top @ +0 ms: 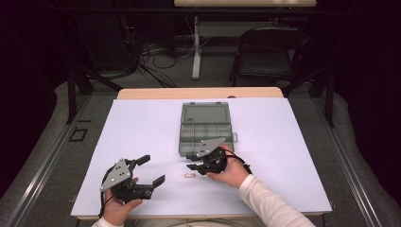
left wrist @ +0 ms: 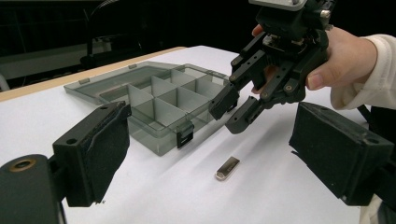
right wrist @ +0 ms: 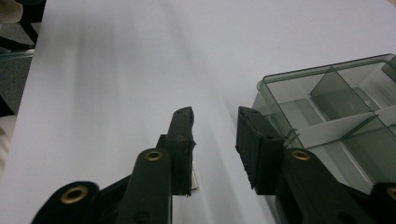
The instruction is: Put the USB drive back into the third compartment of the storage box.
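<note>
1. Organizer box [top: 205, 128]: a clear grey compartment case lying open on the white desk [top: 142, 123], its lid folded flat on the far side. The visible compartments look empty.
2. Metal piece [left wrist: 227, 168]: a small silver, USB-stick-like item lying flat on the desk just off the box's near edge, apart from the latch [left wrist: 185, 138].
3. Right gripper [top: 195, 161]: held in the person's right hand [top: 231, 171] at the box's near edge, above and just beside the metal piece. Its jaws stand partly open with nothing between them.
4. Left gripper [top: 152, 170]: held well to the left of the box, jaws spread wide and empty, pointing toward the metal piece.
5. Risk, as a judgement: the piece is thin and lies flat, so jaws closing on it may slide over it or flick it away across the smooth desk.
6. Further risk: the right gripper sits close to the box wall; a descent angled toward the box could knock the case or catch the latch.
</note>
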A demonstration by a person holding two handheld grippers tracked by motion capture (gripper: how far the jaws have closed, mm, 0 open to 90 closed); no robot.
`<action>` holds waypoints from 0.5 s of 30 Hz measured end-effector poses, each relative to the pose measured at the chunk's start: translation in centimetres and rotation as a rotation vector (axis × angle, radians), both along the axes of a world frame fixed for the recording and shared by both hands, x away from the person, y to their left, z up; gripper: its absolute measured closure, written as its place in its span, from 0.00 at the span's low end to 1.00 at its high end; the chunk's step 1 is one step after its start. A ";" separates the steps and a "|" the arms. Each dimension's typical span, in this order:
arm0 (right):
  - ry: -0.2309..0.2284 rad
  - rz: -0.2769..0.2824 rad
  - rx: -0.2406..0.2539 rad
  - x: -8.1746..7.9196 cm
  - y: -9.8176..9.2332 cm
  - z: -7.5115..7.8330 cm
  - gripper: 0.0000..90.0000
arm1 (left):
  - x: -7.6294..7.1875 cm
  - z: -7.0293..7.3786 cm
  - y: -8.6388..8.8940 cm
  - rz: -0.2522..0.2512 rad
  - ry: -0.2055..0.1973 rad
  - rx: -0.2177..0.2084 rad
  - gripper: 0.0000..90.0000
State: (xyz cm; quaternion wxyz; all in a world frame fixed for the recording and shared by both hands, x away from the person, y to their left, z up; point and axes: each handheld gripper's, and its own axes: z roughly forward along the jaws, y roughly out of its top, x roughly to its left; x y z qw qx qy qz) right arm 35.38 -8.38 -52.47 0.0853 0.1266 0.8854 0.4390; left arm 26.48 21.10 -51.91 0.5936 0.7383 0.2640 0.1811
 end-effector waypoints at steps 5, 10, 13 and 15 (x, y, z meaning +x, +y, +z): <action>0.014 0.015 -0.012 0.1 0.2 -0.4 0.76 | 0.0 0.0 0.0 -0.001 0.000 0.000 0.13; 0.023 0.027 -0.031 0.1 0.5 -0.8 0.77 | 0.0 0.0 0.0 -0.003 0.002 0.006 0.13; 0.035 0.038 -0.041 -0.1 0.8 -1.3 0.79 | 0.0 0.0 0.0 -0.003 0.003 0.007 0.13; 0.037 0.039 -0.041 -0.1 0.8 -1.4 0.79 | 0.0 0.0 0.0 -0.003 0.003 0.007 0.13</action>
